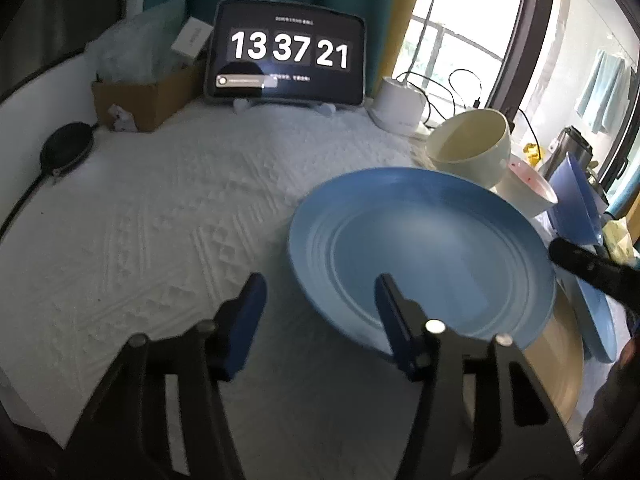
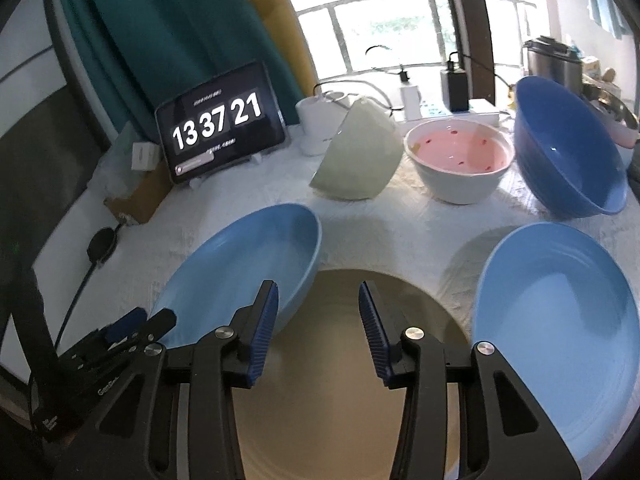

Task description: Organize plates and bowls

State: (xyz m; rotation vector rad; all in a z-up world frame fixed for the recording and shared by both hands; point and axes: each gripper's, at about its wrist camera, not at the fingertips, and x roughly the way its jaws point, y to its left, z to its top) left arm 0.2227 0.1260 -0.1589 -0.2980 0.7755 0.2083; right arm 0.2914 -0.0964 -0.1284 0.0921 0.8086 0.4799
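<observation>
A light blue plate [image 1: 420,252] lies tilted on the white cloth, its right edge over a beige plate [image 2: 340,400]. My left gripper [image 1: 318,300] is open. The plate's near-left rim sits between its fingers, one finger over the cloth and the other over the plate's inside. My right gripper [image 2: 318,320] is open just above the beige plate, with nothing between its pads. A second light blue plate [image 2: 556,320] leans at the right. Behind stand a pale bowl [image 2: 360,160] tipped on its side, a white bowl [image 2: 460,160] with a pink inside, and a dark blue bowl [image 2: 568,148].
A tablet [image 1: 288,52] showing a clock stands at the back. A cardboard box [image 1: 140,100] and a black pouch [image 1: 66,148] with a cable are at the back left. A white lamp base [image 1: 396,100] and chargers sit by the window. The left half of the cloth [image 1: 160,220] is bare.
</observation>
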